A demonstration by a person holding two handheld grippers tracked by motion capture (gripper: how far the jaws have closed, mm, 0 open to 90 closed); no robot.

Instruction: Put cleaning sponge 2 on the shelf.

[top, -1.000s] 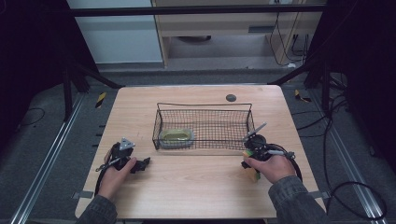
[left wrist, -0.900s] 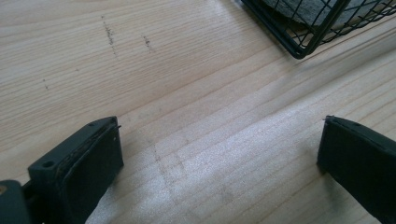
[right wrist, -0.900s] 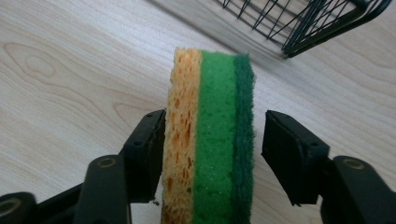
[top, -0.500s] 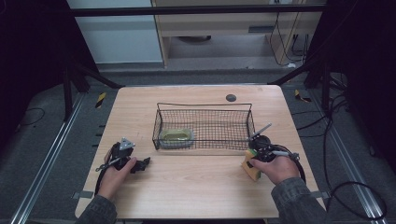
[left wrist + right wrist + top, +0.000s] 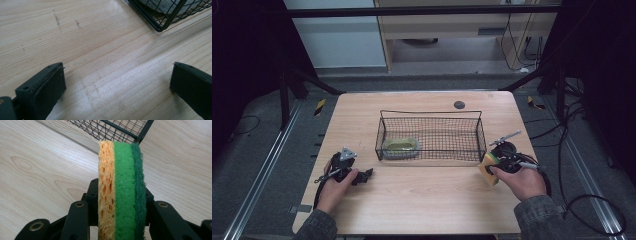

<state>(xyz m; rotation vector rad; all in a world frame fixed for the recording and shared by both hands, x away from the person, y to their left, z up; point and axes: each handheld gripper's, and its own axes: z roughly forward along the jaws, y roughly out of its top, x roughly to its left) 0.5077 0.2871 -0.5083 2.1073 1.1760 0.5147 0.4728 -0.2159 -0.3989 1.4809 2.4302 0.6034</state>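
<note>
My wire basket [image 5: 432, 135] holds one greenish sponge [image 5: 401, 146] at its left end — details blurred. My right gripper [image 5: 492, 167] has just clamped a layered sponge [image 5: 122, 190] beside the basket's right corner; left gripper [image 5: 362, 176] rests wide open — nothing between its jaws.

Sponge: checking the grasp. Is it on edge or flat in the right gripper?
On edge: the sponge stands upright in the shut right gripper, its layers side by side.
</note>
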